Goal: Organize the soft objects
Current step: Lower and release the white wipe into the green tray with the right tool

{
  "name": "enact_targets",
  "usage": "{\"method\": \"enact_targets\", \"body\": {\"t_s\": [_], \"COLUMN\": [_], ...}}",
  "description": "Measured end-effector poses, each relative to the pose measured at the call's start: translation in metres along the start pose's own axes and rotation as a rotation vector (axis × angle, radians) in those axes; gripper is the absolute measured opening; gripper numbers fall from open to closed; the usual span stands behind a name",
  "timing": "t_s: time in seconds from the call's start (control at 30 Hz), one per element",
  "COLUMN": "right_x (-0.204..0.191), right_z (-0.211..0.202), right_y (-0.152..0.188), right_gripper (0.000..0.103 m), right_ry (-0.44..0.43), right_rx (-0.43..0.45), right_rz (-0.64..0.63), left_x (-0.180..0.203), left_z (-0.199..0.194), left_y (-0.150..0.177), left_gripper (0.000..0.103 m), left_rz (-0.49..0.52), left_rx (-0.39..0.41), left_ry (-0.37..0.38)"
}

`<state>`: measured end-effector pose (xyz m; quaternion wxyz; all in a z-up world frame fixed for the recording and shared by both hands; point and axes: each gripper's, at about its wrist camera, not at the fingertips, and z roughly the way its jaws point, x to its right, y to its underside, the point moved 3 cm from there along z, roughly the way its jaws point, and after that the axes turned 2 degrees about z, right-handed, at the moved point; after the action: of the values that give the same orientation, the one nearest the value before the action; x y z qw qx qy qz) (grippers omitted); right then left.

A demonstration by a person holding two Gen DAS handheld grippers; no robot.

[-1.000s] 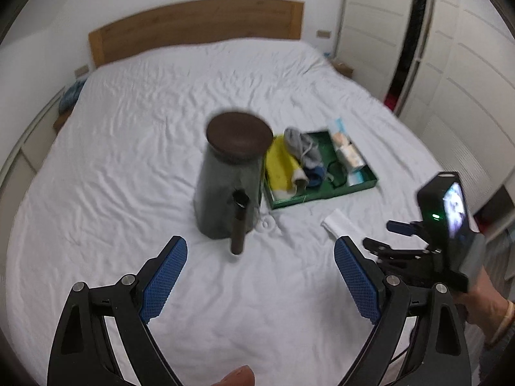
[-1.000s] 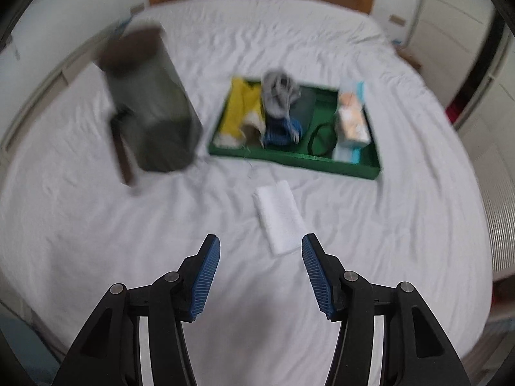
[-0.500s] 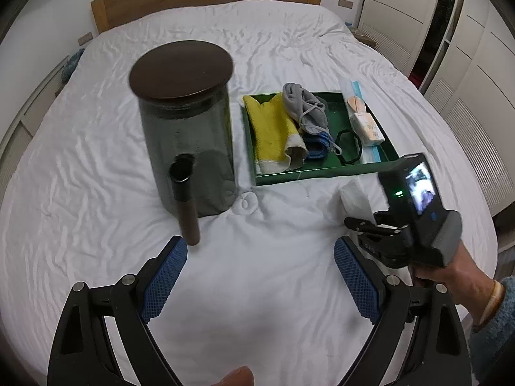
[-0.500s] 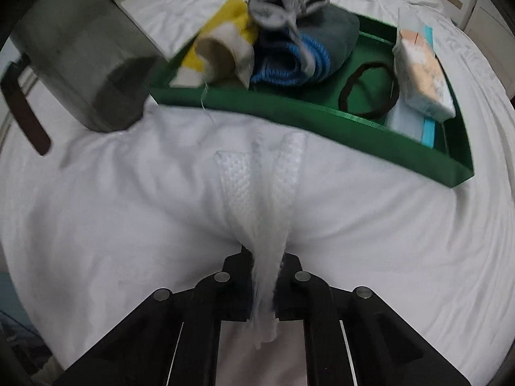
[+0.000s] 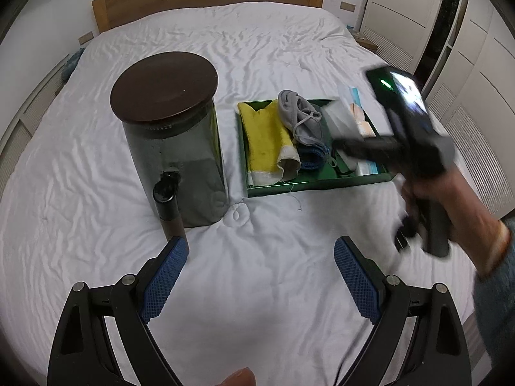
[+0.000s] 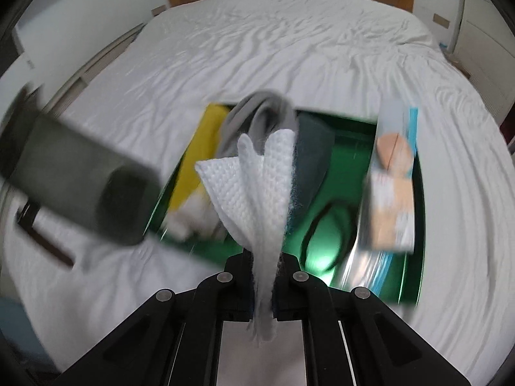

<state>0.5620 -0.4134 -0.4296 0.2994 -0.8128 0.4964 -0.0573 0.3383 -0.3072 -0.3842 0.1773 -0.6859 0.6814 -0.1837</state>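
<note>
My right gripper (image 6: 264,284) is shut on a white textured cloth (image 6: 254,189) and holds it in the air over the near side of the green tray (image 6: 341,122). In the left wrist view the right gripper (image 5: 341,143) is blurred above the tray's (image 5: 309,185) right half, with the cloth (image 5: 338,119) at its tip. The tray holds a yellow cloth (image 5: 264,138), a grey cloth (image 5: 302,119), a blue knit piece (image 5: 312,159), a black band (image 6: 328,234) and a tissue pack (image 6: 391,199). My left gripper (image 5: 257,276) is open and empty above the bed sheet.
A tall dark glass jar (image 5: 173,141) with a brown lid stands on the white bed (image 5: 161,289), left of the tray. A dark handle (image 5: 169,206) sticks out near its base. A wooden headboard (image 5: 206,3) is at the back, wardrobes (image 5: 466,48) at the right.
My right gripper closed on the white cloth lying on the bed, lifted it and carried it forward over the green tray. My left gripper stayed open and moved closer to the jar.
</note>
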Motion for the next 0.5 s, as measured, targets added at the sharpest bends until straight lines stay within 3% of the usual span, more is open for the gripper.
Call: {"method": "enact_targets", "body": {"t_s": [0.13, 0.27, 0.5], "right_x": [0.006, 0.014, 0.018], "right_z": [0.028, 0.045, 0.032], "right_y": [-0.031, -0.043, -0.038], "right_gripper": [0.012, 0.053, 0.059], "right_ry": [0.019, 0.036, 0.026], "right_rx": [-0.008, -0.011, 0.027], "right_rz": [0.030, 0.065, 0.091], "left_x": [0.004, 0.007, 0.009], "left_z": [-0.001, -0.002, -0.004], "left_y": [-0.002, -0.003, -0.004], "left_gripper": [0.090, 0.090, 0.090], "left_rz": [0.016, 0.019, 0.015], "left_rx": [-0.001, 0.000, 0.001], "left_ry": [-0.005, 0.007, 0.022]}}
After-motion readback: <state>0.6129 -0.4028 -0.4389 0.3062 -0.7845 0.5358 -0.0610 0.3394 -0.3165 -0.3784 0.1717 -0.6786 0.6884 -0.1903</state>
